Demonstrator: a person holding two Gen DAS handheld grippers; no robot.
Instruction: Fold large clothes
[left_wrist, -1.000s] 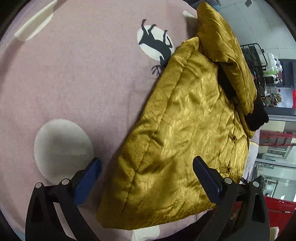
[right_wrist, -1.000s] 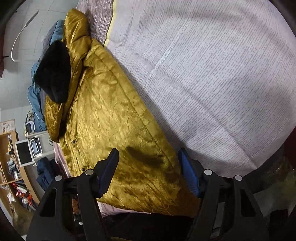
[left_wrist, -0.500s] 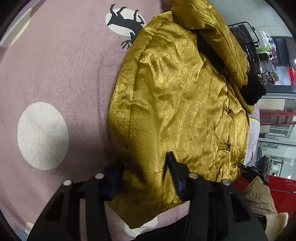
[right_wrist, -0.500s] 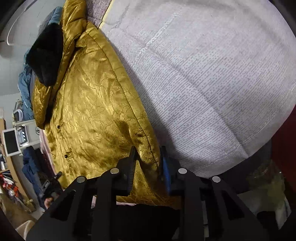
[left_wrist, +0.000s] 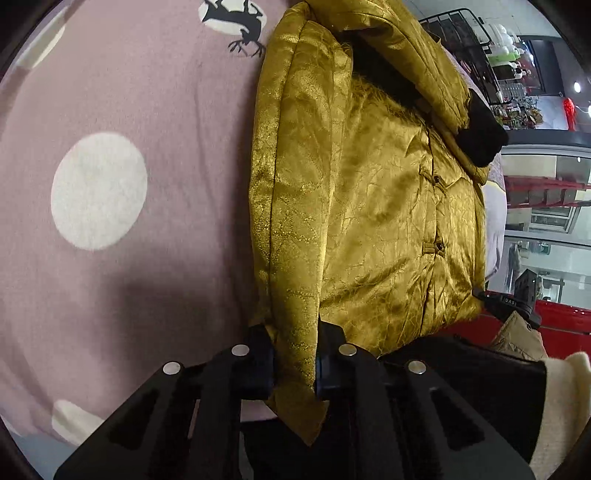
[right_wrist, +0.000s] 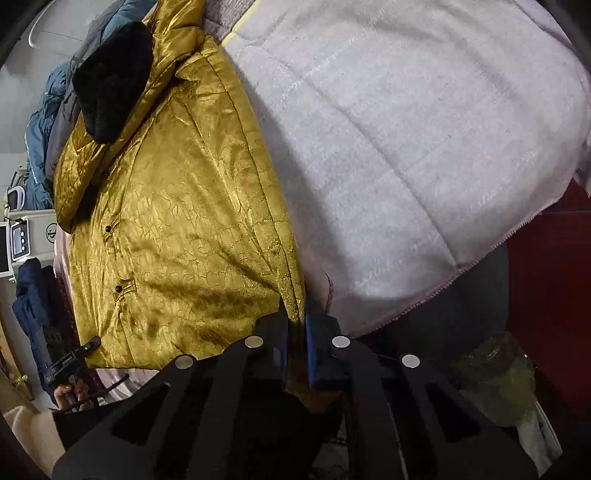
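Note:
A shiny gold quilted jacket (left_wrist: 369, 206) with a black fur-lined hood (left_wrist: 480, 136) lies on the bed, snaps up. My left gripper (left_wrist: 293, 354) is shut on the jacket's near hem corner at its left edge. In the right wrist view the same jacket (right_wrist: 177, 229) lies to the left, hood (right_wrist: 110, 81) at the far end. My right gripper (right_wrist: 297, 339) is shut on the hem corner at the jacket's right edge, by the bed's near edge.
A pink sheet with white dots and a deer print (left_wrist: 110, 221) lies left of the jacket. A pale quilted blanket (right_wrist: 406, 147) covers the bed to its right. Blue clothes (right_wrist: 40, 140) are piled beyond the hood. A red surface (left_wrist: 554, 325) and shelving stand off the bed.
Both grippers went from wide open around the hem to shut on the jacket's two hem corners. The jacket's left edge has lifted and bunched a little.

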